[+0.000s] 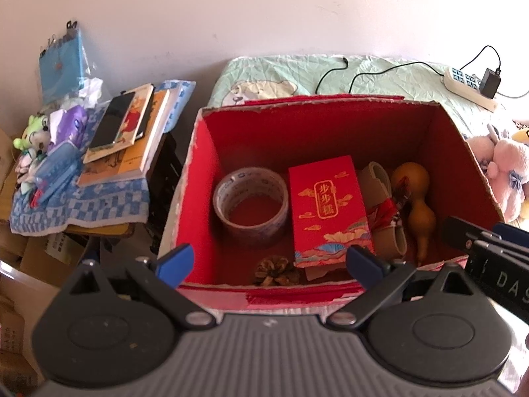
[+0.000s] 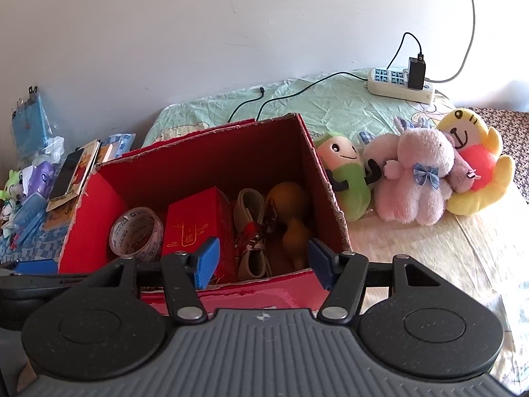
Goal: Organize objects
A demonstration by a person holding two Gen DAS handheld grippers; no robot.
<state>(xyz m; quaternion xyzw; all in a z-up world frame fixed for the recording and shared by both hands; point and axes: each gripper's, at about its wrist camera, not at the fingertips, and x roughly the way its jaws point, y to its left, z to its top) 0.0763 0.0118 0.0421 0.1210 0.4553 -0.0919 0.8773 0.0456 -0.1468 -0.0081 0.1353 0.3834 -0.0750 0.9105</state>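
An open red cardboard box (image 1: pixel 205 178) (image 2: pixel 317 158) stands on the bed. Inside lie a roll of clear tape (image 1: pixel 249 203) (image 2: pixel 135 233), a small red gift box (image 1: pixel 327 211) (image 2: pixel 198 228), a pine cone (image 1: pixel 276 271), rolled beige items (image 1: pixel 380 178) (image 2: pixel 251 211) with red paper, and a brown gourd (image 1: pixel 416 198) (image 2: pixel 291 218). My left gripper (image 1: pixel 269 264) hovers open over the box's near rim, holding nothing. My right gripper (image 2: pixel 263 261) is open too, above the near rim, empty; its body (image 1: pixel 496 251) shows at the right of the left wrist view.
Plush toys, a green one (image 2: pixel 350 178), a pink rabbit (image 2: pixel 413 178) and a yellow one (image 2: pixel 476 165), sit right of the box. A power strip (image 2: pixel 400 84) with cables lies behind. A side table at the left holds books, a phone (image 1: pixel 114 120) and small toys.
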